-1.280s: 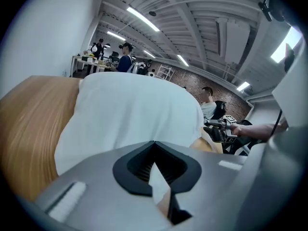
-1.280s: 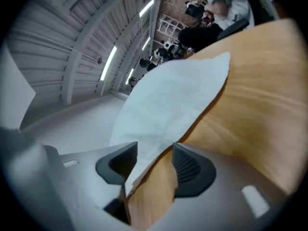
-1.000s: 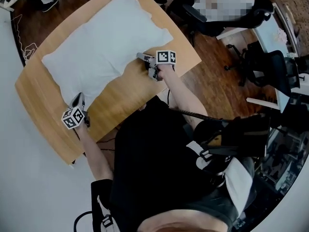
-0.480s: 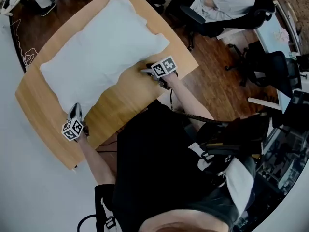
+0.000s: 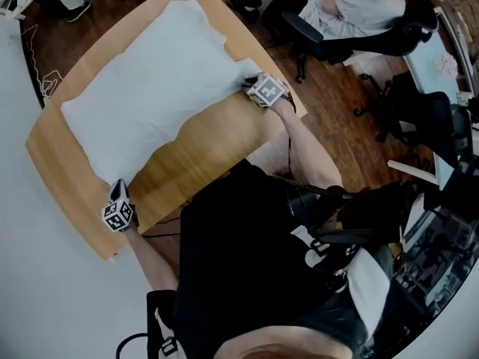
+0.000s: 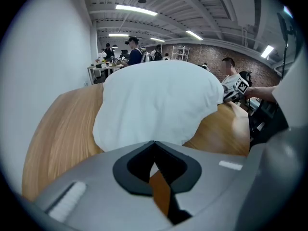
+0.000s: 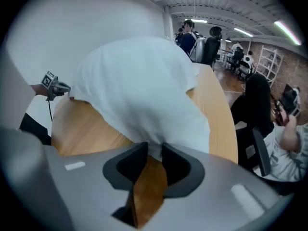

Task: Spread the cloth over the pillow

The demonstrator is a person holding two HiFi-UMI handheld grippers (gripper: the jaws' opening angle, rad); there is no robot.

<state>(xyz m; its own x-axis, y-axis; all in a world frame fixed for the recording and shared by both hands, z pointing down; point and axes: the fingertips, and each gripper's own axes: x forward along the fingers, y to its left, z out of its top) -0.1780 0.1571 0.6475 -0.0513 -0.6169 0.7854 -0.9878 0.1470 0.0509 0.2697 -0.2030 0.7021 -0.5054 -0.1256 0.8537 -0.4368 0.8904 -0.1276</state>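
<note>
Cloth: a white cloth (image 5: 157, 88) is laid slantwise along the wooden desk (image 5: 206, 152). It is swollen in the middle, and its near edge runs in a wavy line from 1 gripper to the other.
Pillow: nothing is seen of it apart from the cloth. From the rounded swell it is judged to lie underneath, already largely covered.
Left gripper: the left gripper (image 6: 154, 143) is set at the cloth's near left corner, close to the desk's end. Its jaws are pressed together, with a sliver of white caught at the tips. The corner is judged to be pinned there so that the sheet cannot creep while the other end is drawn.
Right gripper: the right gripper (image 7: 154, 148) is set at the near right corner, just beside the desk's far-right edge. Its jaws have just been closing, and a bunched fold of cloth fills the narrow gap between the tips.
Reason for the hold: with the 2 near corners taken well apart, the edge between them can be pulled straight and slack removed.
Stage: judged late, with only the near edge left to be evened.
Risk: a thick bunch in the right jaws may slip free under tension.
</note>
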